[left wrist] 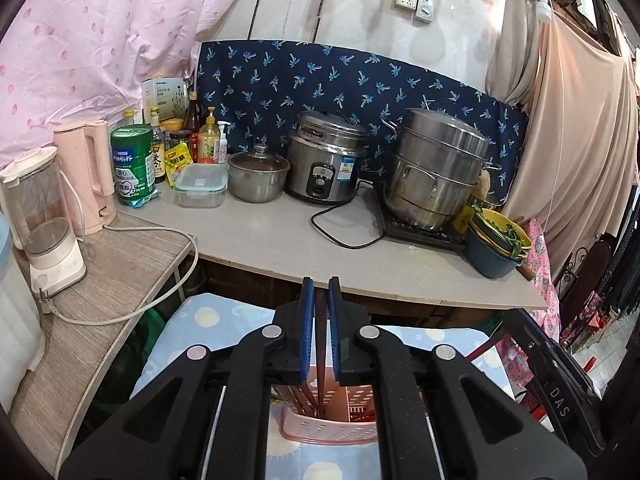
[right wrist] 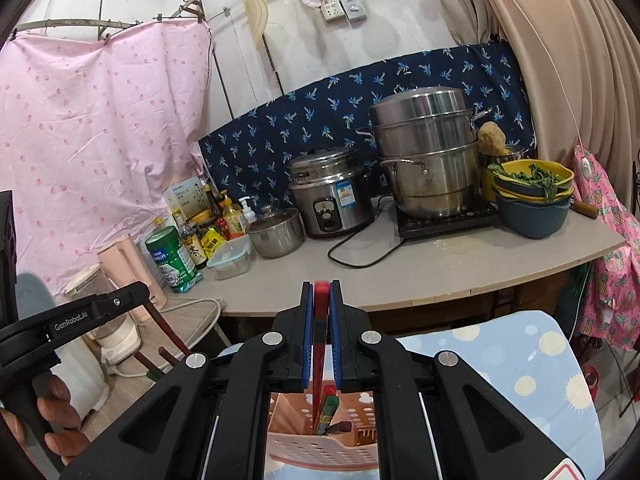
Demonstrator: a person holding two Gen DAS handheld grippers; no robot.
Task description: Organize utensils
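Counter (left wrist: 280, 236) behind; pink basket (left wrist: 328, 428) holds chopsticks (left wrist: 308, 396), possibly spoons.

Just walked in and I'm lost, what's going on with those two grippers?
A person is sorting utensils into a pink perforated basket on a dotted cloth. The left gripper is shut on a dark chopstick over the basket; the right gripper is shut on a red-handled utensil, its lower end inside the basket.
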